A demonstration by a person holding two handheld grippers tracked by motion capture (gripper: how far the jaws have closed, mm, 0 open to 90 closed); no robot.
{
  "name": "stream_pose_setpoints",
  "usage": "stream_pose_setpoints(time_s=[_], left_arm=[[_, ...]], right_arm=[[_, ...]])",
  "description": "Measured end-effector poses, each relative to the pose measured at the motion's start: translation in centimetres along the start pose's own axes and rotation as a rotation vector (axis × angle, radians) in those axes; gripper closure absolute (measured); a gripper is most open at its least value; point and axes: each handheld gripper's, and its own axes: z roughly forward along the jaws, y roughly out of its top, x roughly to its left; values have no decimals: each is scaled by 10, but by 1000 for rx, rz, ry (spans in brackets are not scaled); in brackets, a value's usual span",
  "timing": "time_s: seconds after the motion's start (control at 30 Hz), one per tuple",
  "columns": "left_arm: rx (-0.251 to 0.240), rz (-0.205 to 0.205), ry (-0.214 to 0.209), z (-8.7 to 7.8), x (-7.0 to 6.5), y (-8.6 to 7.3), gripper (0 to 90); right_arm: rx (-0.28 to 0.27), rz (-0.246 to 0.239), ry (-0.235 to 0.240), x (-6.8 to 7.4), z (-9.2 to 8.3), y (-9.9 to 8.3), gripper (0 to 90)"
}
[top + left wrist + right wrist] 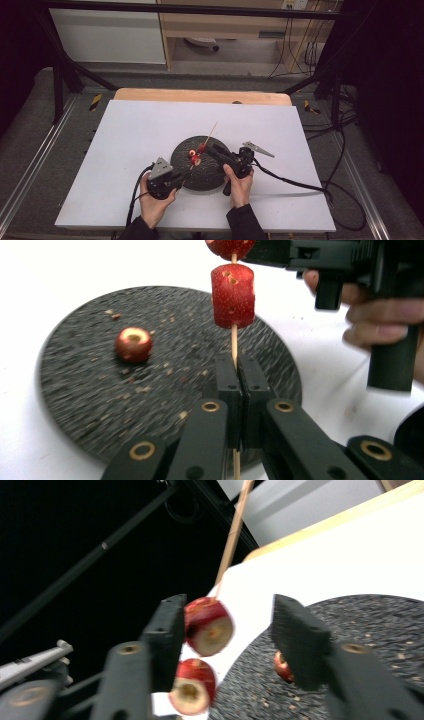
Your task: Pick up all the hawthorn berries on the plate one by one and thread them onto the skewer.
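Note:
A thin wooden skewer [234,342] stands upright, and my left gripper [239,365] is shut on its lower part. Two red fruit pieces are threaded on it: a lower one [232,295] and an upper one [210,626]. My right gripper [227,610] is open around the upper piece, whose side lies against one jaw. A third, loose red fruit [133,344] lies on the round black plate [207,175]. From above, the left gripper [181,176] is at the plate's near left edge. The right gripper [207,148] reaches in over the plate from the right.
The plate sits on a white sheet [140,130] over a wooden table [200,95]. Crumbs dot the plate [90,390]. Black cables [295,184] trail from the right gripper across the sheet's right side. Dark frame bars stand at the back.

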Motion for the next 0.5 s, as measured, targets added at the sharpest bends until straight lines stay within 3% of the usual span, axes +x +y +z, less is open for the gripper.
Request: stream_pose_setpoints(time_s=[0.3, 0.5], left_arm=[[52, 65, 47, -42, 33, -12, 886], [92, 67, 46, -60, 52, -21, 885]], right_arm=[[187, -176, -85, -4, -6, 10, 175], [339, -295, -155, -5, -8, 15, 67]])
